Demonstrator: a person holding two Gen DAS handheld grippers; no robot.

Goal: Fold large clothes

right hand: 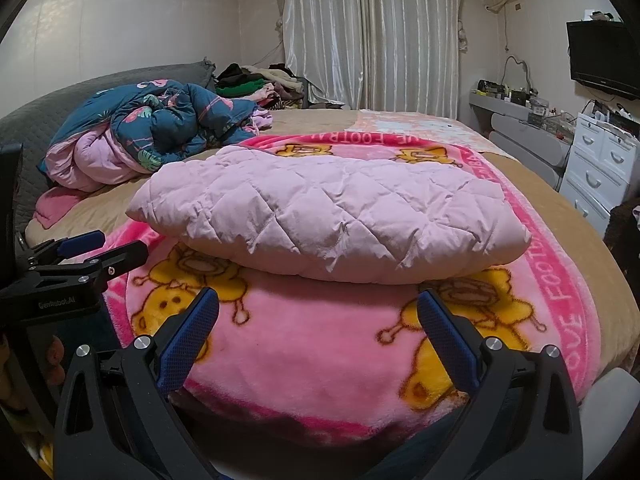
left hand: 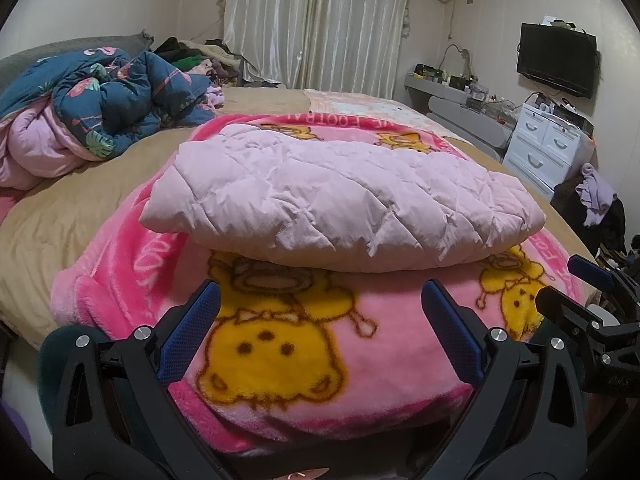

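Observation:
A pale pink quilted garment [left hand: 336, 204] lies folded into a thick flat bundle on a pink cartoon blanket [left hand: 288, 344] spread over the bed. It also shows in the right wrist view [right hand: 332, 216] on the same blanket [right hand: 320, 352]. My left gripper [left hand: 320, 300] is open and empty, just in front of the bundle's near edge. My right gripper [right hand: 318, 304] is open and empty too, in front of the same edge. The right gripper also shows at the right of the left wrist view [left hand: 576, 280]. The left gripper shows at the left of the right wrist view [right hand: 104, 244].
A crumpled blue floral duvet [left hand: 100, 100] lies at the back left of the bed [left hand: 80, 216]. More clothes are piled by the curtain [left hand: 200, 56]. A white drawer unit [left hand: 548, 144], a shelf and a wall TV [left hand: 556, 60] stand to the right.

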